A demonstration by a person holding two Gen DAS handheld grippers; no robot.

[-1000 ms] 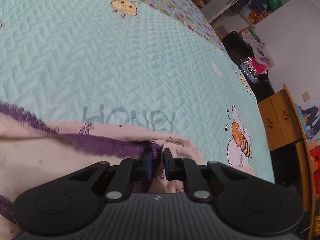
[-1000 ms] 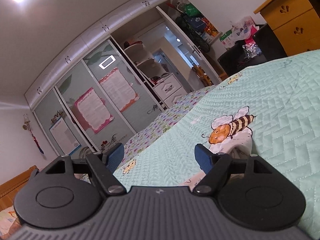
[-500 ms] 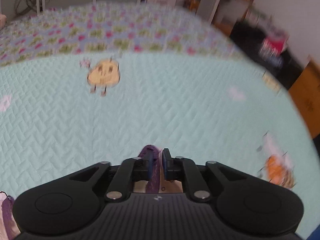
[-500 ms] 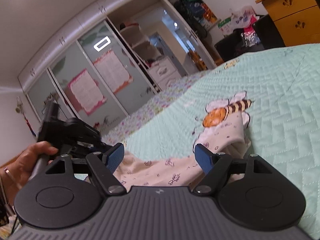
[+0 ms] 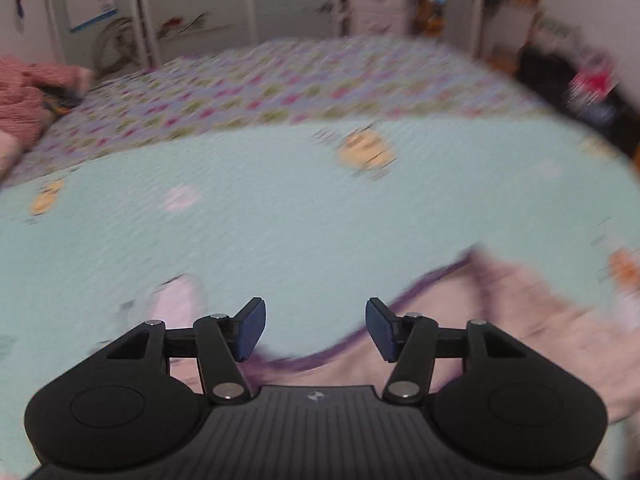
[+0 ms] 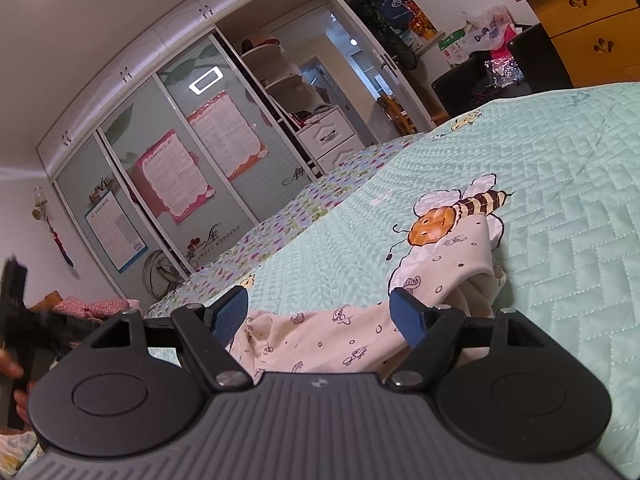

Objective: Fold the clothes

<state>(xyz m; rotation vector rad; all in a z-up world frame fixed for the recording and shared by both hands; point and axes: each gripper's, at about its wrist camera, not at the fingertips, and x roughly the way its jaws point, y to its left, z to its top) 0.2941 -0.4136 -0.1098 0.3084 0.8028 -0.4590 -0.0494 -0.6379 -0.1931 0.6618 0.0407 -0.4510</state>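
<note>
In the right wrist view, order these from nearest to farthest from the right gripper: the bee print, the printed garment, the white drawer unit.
1. Printed garment: on the bedspread, just beyond the right gripper.
2. Bee print: on the bedspread, beyond the garment, to the right.
3. White drawer unit: past the bed, by the wardrobe.

Cream cartoon-print garment (image 6: 340, 344) (purple trim) on mint bee-patterned quilt (image 6: 560, 184).
</note>
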